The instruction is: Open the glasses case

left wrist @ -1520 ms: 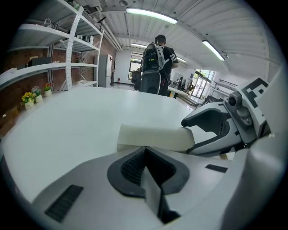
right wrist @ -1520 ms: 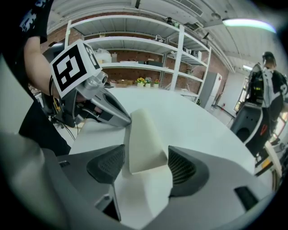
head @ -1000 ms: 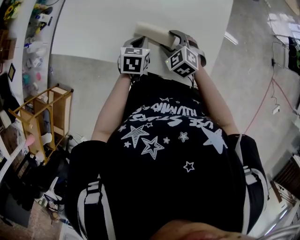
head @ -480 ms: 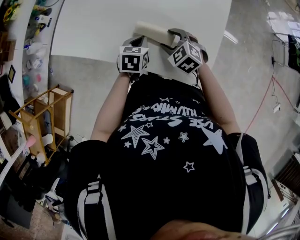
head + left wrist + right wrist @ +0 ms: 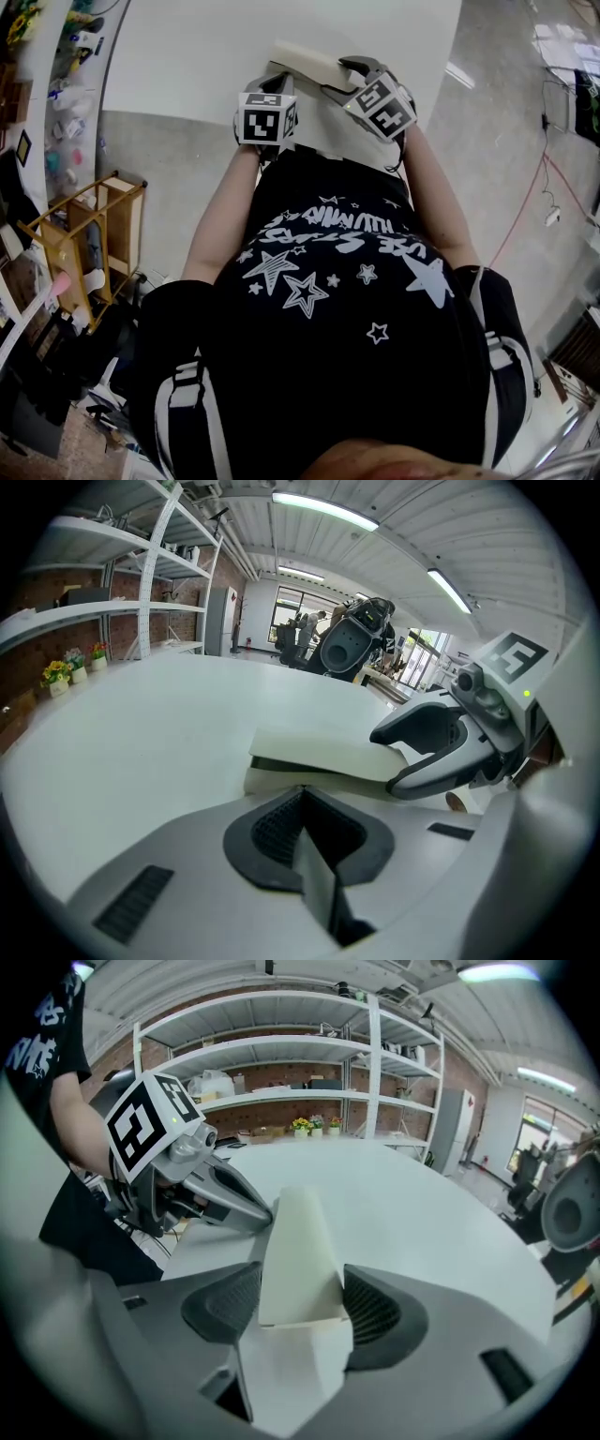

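On the white round-edged table (image 5: pixel 187 56), in the head view, a cream-coloured oblong glasses case (image 5: pixel 309 62) lies near the edge closest to the person (image 5: pixel 328 281), who wears a black shirt printed with white stars. The left gripper (image 5: pixel 273 82) sits at the case's near side. The right gripper (image 5: pixel 339 82) meets the case's right end. Each gripper carries a marker cube (image 5: pixel 265 118) facing the camera.

In the left gripper view, the left gripper (image 5: pixel 302 794) has its jaws pressed together with nothing between them. Its tip stands just in front of the glasses case (image 5: pixel 319 754); contact cannot be confirmed. The case's lid (image 5: pixel 323 747) is raised off the base (image 5: pixel 272 782), with a dark slit showing between them on the left. The right gripper (image 5: pixel 412 761) closes over the lid's right end. White shelving (image 5: pixel 112 611) stands beyond the table (image 5: pixel 141 733).

In the right gripper view, the right gripper (image 5: pixel 300 1307) pinches the end of the glasses case (image 5: pixel 295 1241) between its two dark ribbed pads (image 5: pixel 225 1302). The left gripper (image 5: pixel 265 1211) points its closed tip at the case's far left side. Behind the table (image 5: pixel 450 1213), white shelving (image 5: pixel 309 1063) lines a brick wall.
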The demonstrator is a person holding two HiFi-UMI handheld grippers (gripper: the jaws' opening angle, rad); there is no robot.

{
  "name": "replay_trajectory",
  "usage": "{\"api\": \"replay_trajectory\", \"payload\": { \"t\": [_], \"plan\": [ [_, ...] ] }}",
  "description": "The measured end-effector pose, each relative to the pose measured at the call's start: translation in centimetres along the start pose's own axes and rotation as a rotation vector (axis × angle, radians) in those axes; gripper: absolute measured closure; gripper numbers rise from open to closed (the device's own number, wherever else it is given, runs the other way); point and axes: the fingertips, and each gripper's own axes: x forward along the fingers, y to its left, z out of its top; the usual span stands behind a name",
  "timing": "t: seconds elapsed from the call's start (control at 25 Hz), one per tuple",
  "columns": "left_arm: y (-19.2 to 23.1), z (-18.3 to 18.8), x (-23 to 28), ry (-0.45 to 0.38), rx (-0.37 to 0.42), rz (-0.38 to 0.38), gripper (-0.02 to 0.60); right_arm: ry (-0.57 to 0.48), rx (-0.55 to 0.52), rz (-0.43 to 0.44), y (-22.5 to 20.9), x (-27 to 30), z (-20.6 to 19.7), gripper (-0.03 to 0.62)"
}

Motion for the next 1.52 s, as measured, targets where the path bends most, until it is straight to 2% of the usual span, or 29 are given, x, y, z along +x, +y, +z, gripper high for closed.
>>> {"api": "replay_trajectory", "payload": {
  "t": [0.28, 0.52, 0.88, 1.52],
  "plan": [
    [0.2, -0.1, 0.0, -0.002, -0.006, 0.000, 0.569, -0.039, -0.039, -0.047, -0.5, -1.0, 1.2, 0.312],
    [0.2, 0.1, 0.0, 0.001, -0.012, 0.001, 0.569, -0.082, 0.033, -0.070, -1.7, -2.0, 1.8, 0.312],
    [0.3, 0.0, -0.1, 0.000, -0.010, -0.004, 0.569, -0.107, 0.058, -0.129, -3.2, -2.6, 2.3, 0.312],
    [0.2, 0.1, 0.0, 0.003, -0.013, -0.007, 0.569, -0.103, 0.169, -0.223, -7.4, -2.6, 1.4, 0.312]
  ]
}}
